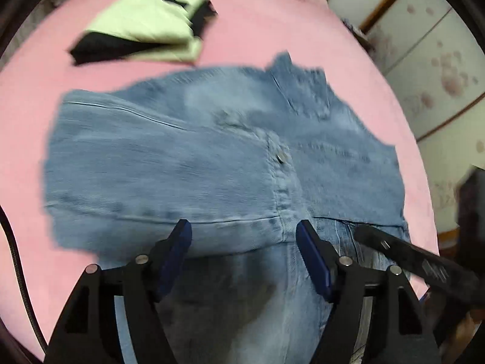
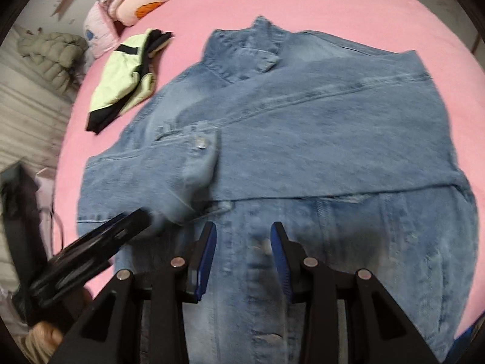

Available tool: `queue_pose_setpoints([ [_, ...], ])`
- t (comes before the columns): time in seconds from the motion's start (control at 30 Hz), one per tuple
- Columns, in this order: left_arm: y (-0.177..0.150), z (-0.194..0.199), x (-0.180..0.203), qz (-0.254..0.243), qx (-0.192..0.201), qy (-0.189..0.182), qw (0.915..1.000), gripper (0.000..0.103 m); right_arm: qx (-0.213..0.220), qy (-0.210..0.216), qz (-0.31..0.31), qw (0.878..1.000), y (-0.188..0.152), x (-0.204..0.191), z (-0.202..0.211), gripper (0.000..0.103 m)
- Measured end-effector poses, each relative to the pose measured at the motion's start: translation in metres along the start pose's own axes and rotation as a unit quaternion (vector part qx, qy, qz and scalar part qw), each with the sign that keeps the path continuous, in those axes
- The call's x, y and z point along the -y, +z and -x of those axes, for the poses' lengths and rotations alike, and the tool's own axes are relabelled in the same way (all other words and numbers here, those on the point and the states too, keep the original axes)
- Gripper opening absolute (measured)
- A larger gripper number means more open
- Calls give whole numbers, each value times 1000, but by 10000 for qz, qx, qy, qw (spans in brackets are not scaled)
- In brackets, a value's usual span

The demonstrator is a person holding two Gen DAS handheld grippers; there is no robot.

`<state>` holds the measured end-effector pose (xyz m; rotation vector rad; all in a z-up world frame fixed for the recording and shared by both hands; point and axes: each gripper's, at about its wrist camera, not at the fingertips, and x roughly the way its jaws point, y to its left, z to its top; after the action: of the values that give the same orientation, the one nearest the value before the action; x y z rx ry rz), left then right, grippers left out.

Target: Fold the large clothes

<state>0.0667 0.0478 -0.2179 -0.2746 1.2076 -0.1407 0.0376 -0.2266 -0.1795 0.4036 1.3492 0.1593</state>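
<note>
The denim jacket [image 2: 272,139] lay spread across the pink bed cover [image 2: 348,6], sleeves folded over its front, with bare cover beyond its collar and right edge. The left gripper [image 1: 244,232] hung over it, jaws wide and empty. The right gripper [image 2: 244,232] stood partly open above the jacket's front, gripping nothing, and a folded green-and-black garment [image 2: 127,75] sat just beside the left shoulder.

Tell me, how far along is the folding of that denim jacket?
Done: a green and black garment lies folded on the pink bed, and the denim jacket has both sleeves laid across its body. In hand: nothing; the left gripper and right gripper hang open over the jacket's near end. Left: probably folding the jacket in half lengthwise.
</note>
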Motion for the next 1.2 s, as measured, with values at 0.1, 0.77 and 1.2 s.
queue_pose_setpoints([
  [0.1, -6, 24, -25, 47, 251, 467, 9986, 71, -120, 214, 112, 9996, 9, -12, -11, 47],
  [0.77, -19, -40, -122, 859, -27, 1698, 9817, 71, -541, 690, 149, 9960, 15, -41, -52, 3],
  [1.2, -5, -51, -92, 847, 67, 1787, 9802, 71, 1101, 53, 825, 9905, 50, -36, 40, 2],
])
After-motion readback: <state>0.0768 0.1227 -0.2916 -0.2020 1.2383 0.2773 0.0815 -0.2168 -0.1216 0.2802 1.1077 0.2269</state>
